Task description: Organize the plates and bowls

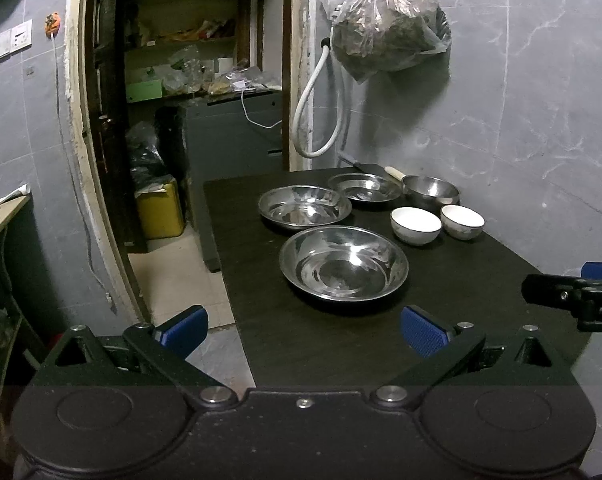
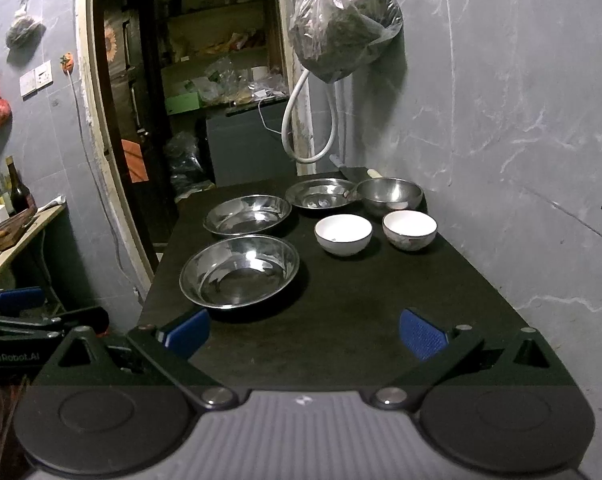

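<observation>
Both grippers, left gripper (image 1: 304,330) & right gripper (image 2: 304,330), jaws wide apart, nothing held; steel plates (image 1: 343,265) shiny, empty; white bowls (image 1: 415,225) at 2 o'clock, empty

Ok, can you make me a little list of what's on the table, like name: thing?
table: dark top, against a grey wall
steel plates: three, nearest, middle, far
steel bowl: one, at the back by the wall
white bowls: two, side by side but apart
stacked: nothing yet
left gripper: open, holding nothing
right gripper: open, holding nothing
</observation>
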### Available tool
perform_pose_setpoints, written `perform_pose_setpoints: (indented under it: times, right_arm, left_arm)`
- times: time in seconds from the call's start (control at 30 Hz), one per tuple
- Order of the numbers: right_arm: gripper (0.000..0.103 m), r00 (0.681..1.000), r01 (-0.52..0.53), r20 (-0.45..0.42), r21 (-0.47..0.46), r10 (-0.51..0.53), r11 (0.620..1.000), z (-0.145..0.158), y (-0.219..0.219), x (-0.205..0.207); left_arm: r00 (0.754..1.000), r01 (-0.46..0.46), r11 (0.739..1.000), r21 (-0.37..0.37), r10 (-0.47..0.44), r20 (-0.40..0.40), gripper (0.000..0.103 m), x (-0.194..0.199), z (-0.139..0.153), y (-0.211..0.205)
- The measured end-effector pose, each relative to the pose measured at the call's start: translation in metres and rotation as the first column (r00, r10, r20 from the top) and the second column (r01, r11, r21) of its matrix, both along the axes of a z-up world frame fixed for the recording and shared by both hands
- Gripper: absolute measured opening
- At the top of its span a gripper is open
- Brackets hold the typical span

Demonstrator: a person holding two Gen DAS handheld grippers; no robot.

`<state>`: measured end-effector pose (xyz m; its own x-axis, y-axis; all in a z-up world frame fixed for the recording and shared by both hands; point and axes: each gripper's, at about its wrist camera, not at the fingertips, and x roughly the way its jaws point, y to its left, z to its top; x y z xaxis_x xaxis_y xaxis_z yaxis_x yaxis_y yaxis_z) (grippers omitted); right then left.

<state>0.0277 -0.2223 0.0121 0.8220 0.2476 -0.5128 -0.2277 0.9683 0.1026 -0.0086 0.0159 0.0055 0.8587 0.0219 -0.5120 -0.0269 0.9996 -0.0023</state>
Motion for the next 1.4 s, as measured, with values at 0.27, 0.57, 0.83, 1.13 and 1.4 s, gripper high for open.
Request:
perform_pose_setpoints:
  times: [0.27, 0.57, 0.83, 1.13, 1.4]
  right_arm:
    - [0.103, 1.000, 0.003, 0.004, -0.002, -0.003, 1.000, 0.002, -0.002, -0.002]
    - [0.103, 1.000, 0.006, 0.005, 0.006, -0.007, 1.000, 0.002, -0.008, -0.004]
    - [0.103, 1.000, 0.006, 0.005, 0.005, -0.006, 1.000, 0.002, -0.008, -0.005]
    - [0.103, 1.000, 0.009, 0.006, 0.006, -0.009, 1.000, 0.002, -0.009, -0.005]
    - [0.103, 1.000, 0.012, -0.002, 0.010, -0.012, 1.000, 0.000, -0.014, -0.001]
  left_arm:
    - [1.000, 0.006, 1.000, 0.005, -0.006, 0.000, 0.102, -0.001, 0.000, -0.006]
    - [1.000, 0.008, 1.000, 0.012, -0.008, 0.001, 0.102, -0.002, 0.000, -0.010]
    - [1.000, 0.005, 1.000, 0.016, -0.005, 0.001, 0.102, -0.002, 0.000, -0.011]
    - [1.000, 0.002, 1.000, 0.018, -0.002, 0.005, 0.102, -0.004, 0.000, -0.010]
    - [1.000, 0.008, 1.000, 0.025, -0.008, -0.010, 0.102, 0.001, -0.003, -0.012]
